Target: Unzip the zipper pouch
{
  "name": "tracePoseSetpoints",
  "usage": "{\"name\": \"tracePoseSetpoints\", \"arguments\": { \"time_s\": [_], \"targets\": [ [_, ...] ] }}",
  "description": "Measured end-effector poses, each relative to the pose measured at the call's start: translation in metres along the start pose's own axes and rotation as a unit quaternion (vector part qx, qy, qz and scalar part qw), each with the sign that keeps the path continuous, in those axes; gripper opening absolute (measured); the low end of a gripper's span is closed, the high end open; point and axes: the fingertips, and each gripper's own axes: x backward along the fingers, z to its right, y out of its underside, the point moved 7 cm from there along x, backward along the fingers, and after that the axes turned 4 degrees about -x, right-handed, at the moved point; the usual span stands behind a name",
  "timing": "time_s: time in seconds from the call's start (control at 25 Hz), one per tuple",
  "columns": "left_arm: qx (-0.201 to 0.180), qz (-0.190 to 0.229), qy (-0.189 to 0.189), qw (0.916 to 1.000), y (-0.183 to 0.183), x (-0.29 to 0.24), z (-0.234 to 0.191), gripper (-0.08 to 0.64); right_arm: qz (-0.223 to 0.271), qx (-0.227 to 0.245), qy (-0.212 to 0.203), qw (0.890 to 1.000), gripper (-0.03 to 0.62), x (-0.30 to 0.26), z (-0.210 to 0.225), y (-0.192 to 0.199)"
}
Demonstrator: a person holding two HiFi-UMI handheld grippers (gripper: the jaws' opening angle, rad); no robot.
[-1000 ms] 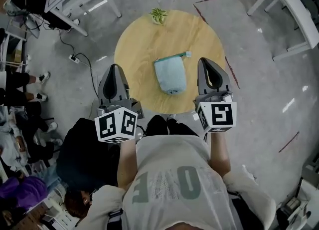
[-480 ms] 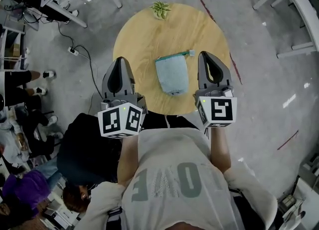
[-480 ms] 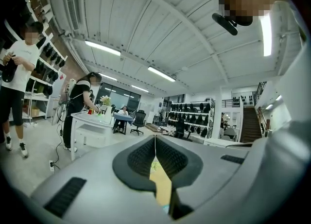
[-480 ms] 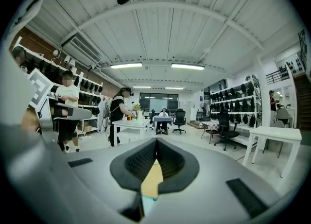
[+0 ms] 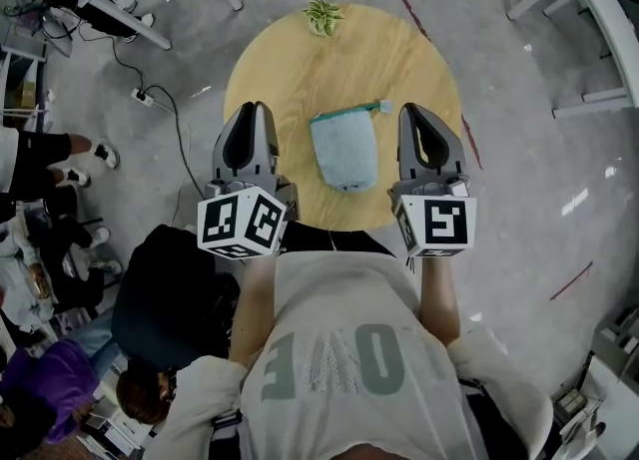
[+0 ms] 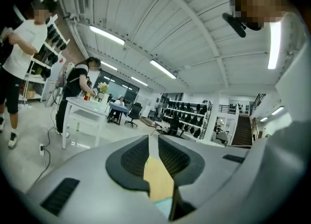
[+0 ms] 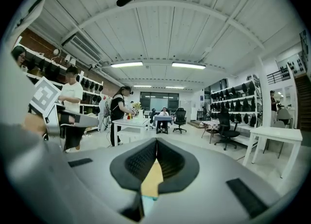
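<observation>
Soft matt cloth pouch point(image 5: 344, 150) on a smooth pale wood table point(image 5: 290, 69); glossy grey floor point(image 5: 519, 109)

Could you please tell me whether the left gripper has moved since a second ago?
Yes: the left gripper has shifted rightward, closer to the zipper pouch on the round table.

An open lab or workshop hall was suggested — white tables point(image 7: 131, 121), office chairs point(image 7: 180, 119), wall shelves point(image 6: 187, 115) lined with dark gear and strip lights point(image 7: 126, 64) were seen.
</observation>
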Motion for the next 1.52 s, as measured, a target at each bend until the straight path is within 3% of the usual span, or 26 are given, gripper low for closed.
{"name": "tracePoseSetpoints", "arguments": {
  "time_s": [0.16,0.36,0.64,1.12,1.32,1.52],
  "targets": [
    [0.047,-0.065,0.020,0.9966,0.041,-0.021,-0.011,0.164,-0.018,0.000,0.009,1.000,0.029,0.005,0.002,0.007],
    [0.074,-0.160,0.014,0.9842,0.106,-0.035,-0.028,0.236,-0.040,0.000,0.026,0.999,0.029,0.010,0.007,0.021],
    [0.137,-0.257,0.008,0.9565,0.172,-0.052,-0.034,0.235,-0.067,-0.001,0.036,0.997,0.029,0.012,0.011,0.036],
    [0.210,-0.344,0.038,0.9145,0.218,-0.071,-0.026,0.236,-0.086,-0.001,0.047,0.995,0.029,0.010,0.016,0.049],
    [0.213,-0.361,0.036,0.9073,0.223,-0.077,-0.028,0.233,-0.090,-0.001,0.046,0.995,0.029,0.006,0.019,0.051],
    [0.240,-0.374,0.033,0.8951,0.230,-0.083,-0.031,0.129,-0.094,0.002,0.043,0.995,0.029,0.004,0.020,0.056]
  ]
}}
